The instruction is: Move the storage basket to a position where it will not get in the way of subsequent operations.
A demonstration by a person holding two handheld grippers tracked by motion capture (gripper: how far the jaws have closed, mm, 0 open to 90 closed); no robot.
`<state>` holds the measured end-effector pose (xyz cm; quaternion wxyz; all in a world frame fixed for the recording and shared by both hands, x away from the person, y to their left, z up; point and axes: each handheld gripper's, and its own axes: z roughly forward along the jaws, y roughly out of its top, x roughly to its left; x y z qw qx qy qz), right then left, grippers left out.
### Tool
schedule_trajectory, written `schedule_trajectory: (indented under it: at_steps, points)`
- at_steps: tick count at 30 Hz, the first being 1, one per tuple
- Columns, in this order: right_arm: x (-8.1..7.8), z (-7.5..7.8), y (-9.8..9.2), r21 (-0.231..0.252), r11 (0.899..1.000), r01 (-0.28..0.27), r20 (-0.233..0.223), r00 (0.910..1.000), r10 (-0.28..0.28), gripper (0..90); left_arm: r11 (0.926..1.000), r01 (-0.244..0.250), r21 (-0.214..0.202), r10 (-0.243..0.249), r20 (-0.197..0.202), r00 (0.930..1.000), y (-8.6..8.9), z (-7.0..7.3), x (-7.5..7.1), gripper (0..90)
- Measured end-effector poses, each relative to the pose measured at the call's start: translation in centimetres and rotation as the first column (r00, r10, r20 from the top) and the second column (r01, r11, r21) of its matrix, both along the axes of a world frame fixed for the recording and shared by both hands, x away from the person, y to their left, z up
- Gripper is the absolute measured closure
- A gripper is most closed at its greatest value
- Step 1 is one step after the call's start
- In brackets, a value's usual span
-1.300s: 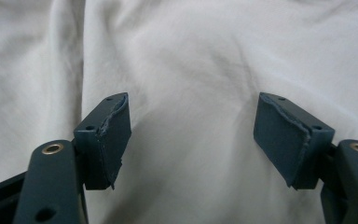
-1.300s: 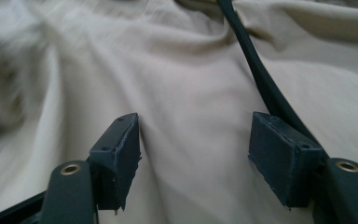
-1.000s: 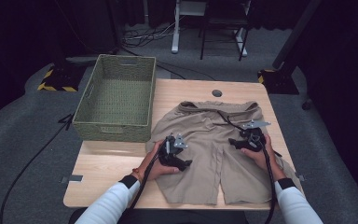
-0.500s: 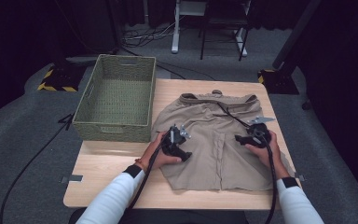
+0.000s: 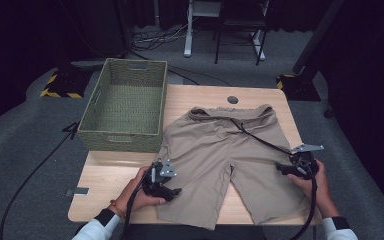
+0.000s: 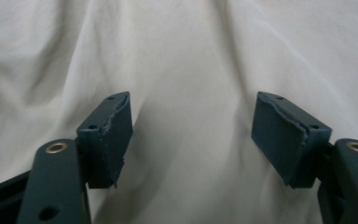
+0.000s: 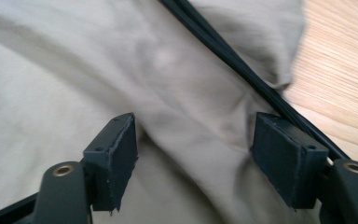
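Khaki shorts (image 5: 220,150) lie spread flat on the wooden table (image 5: 110,175), waistband at the far side and both legs towards me. My left gripper (image 5: 176,190) rests at the outer edge of the left leg. Its jaws have just been closing a little but still stand wide, with only flat cloth (image 6: 191,70) under the gap. At the outer edge of the right leg my right gripper (image 5: 280,167) is open over wrinkled fabric (image 7: 121,70). The right gripper's black cable (image 5: 260,140) trails across the shorts (image 7: 223,51).
A green woven basket (image 5: 120,135) stands at the table's far left corner, touching the shorts' left side. A round grommet hole (image 5: 233,100) sits near the far edge. Bare wood (image 7: 340,84) shows beside the right leg. Dark floor surrounds the table.
Both hands have moved apart and towards me, left gripper leftward, right gripper rightward. The shorts, bunched before, now lie spread with the legs separated.
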<state>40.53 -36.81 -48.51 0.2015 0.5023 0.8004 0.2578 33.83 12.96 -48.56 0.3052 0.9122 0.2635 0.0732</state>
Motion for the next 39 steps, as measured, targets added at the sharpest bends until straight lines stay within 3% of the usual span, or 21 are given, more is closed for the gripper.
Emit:
schedule_trajectory:
  at_steps: [3, 5, 7, 10, 13, 15, 16, 17, 19, 20, 22, 24, 28, 31, 33, 34, 36, 38, 39]
  points:
    - [-0.1, 0.0, -0.2, -0.001, 1.000, 0.010, 0.000, 1.0000, -0.010, 30.9, 0.9998, -0.019, 0.000, 0.019, 0.022, 0.9996, 1.6, 0.3, -1.3, 25.4]
    - [-0.1, 0.1, -0.1, -0.021, 1.000, 0.010, -0.002, 0.9999, -0.010, 31.0, 0.9977, -0.067, 0.003, 0.067, 0.043, 0.9968, 3.0, 0.4, -1.9, 25.4]
    - [-0.2, 0.3, 0.2, -0.054, 0.998, 0.007, -0.001, 1.0000, -0.007, 32.8, 0.9934, -0.114, 0.000, 0.114, 0.045, 0.9924, 4.5, 0.3, -2.1, 25.4]
    - [-0.6, 0.6, 0.9, -0.090, 0.996, -0.015, 0.020, 0.9997, 0.017, 36.8, 0.9808, -0.193, -0.032, 0.193, 0.027, 0.9807, 6.5, -0.1, -1.9, 25.5]
    - [-1.5, 1.6, 2.2, -0.016, 0.997, -0.075, 0.065, 0.9950, 0.076, 38.0, 0.9699, -0.233, -0.070, 0.234, 0.006, 0.9722, 7.7, -0.5, -1.3, 26.1]
    - [-2.3, 2.5, 3.8, 0.014, 0.990, -0.142, 0.094, 0.9856, 0.141, 37.9, 0.9679, -0.237, -0.084, 0.237, -0.016, 0.9715, 7.6, -0.8, -1.0, 26.9]
    - [-2.9, 3.0, 4.9, 0.029, 0.981, -0.193, 0.116, 0.9753, 0.188, 37.5, 0.9713, -0.223, -0.082, 0.225, 0.009, 0.9744, 7.2, -1.0, -1.0, 26.1]
    - [-3.7, 3.6, 6.6, 0.037, 0.962, -0.270, 0.131, 0.9557, 0.264, 37.2, 0.9735, -0.218, -0.070, 0.220, 0.023, 0.9753, 6.9, -1.0, -1.0, 25.9]
    - [-5.0, 4.1, 9.2, 0.012, 0.935, -0.355, 0.145, 0.9257, 0.349, 36.9, 0.9754, -0.209, -0.069, 0.212, 0.028, 0.9769, 5.9, -1.1, -0.8, 26.0]
    - [-5.8, 4.3, 10.9, -0.008, 0.909, -0.417, 0.153, 0.8979, 0.413, 36.9, 0.9765, -0.206, -0.063, 0.209, 0.034, 0.9774, 5.4, -1.1, -0.7, 26.1]
    - [-6.8, 4.3, 13.2, -0.018, 0.878, -0.478, 0.149, 0.8670, 0.476, 37.6, 0.9802, -0.188, -0.064, 0.191, 0.043, 0.9807, 3.7, -1.1, -0.3, 26.1]
    - [-7.3, 4.0, 14.9, -0.005, 0.850, -0.526, 0.144, 0.8412, 0.521, 38.2, 0.9842, -0.165, -0.064, 0.169, 0.051, 0.9844, 2.0, -1.2, 0.0, 25.4]
    - [-8.2, 3.5, 17.7, 0.013, 0.812, -0.583, 0.141, 0.8051, 0.576, 39.2, 0.9900, -0.126, -0.063, 0.130, 0.063, 0.9894, -1.1, -1.2, 0.9, 23.4]
    - [-9.4, 3.5, 20.7, 0.028, 0.766, -0.642, 0.155, 0.7602, 0.631, 39.5, 0.9925, -0.105, -0.062, 0.108, 0.052, 0.9928, -2.4, -1.2, 1.8, 19.7]
    - [-10.3, 3.9, 22.8, 0.035, 0.738, -0.674, 0.171, 0.7318, 0.660, 39.3, 0.9954, -0.081, -0.052, 0.083, 0.044, 0.9955, -2.4, -1.1, 2.0, 19.2]
    - [-10.9, 4.1, 24.1, 0.046, 0.711, -0.701, 0.176, 0.7066, 0.685, 38.7, 0.9960, -0.076, -0.047, 0.078, 0.049, 0.9958, -2.1, -1.1, 2.0, 19.1]
    - [-11.7, 4.2, 26.3, 0.035, 0.675, -0.737, 0.182, 0.6687, 0.721, 37.9, 0.9969, -0.076, -0.022, 0.077, 0.077, 0.9940, -0.9, -0.9, 1.7, 17.8]
    - [-12.2, 3.9, 28.0, 0.048, 0.648, -0.760, 0.175, 0.6449, 0.744, 37.9, 0.9962, -0.084, -0.021, 0.085, 0.076, 0.9934, 0.6, -0.7, 1.6, 16.8]
    - [-12.3, 3.7, 28.7, 0.048, 0.640, -0.767, 0.166, 0.6384, 0.752, 37.3, 0.9946, -0.096, -0.040, 0.099, 0.077, 0.9922, 1.8, -0.7, 1.4, 16.7]
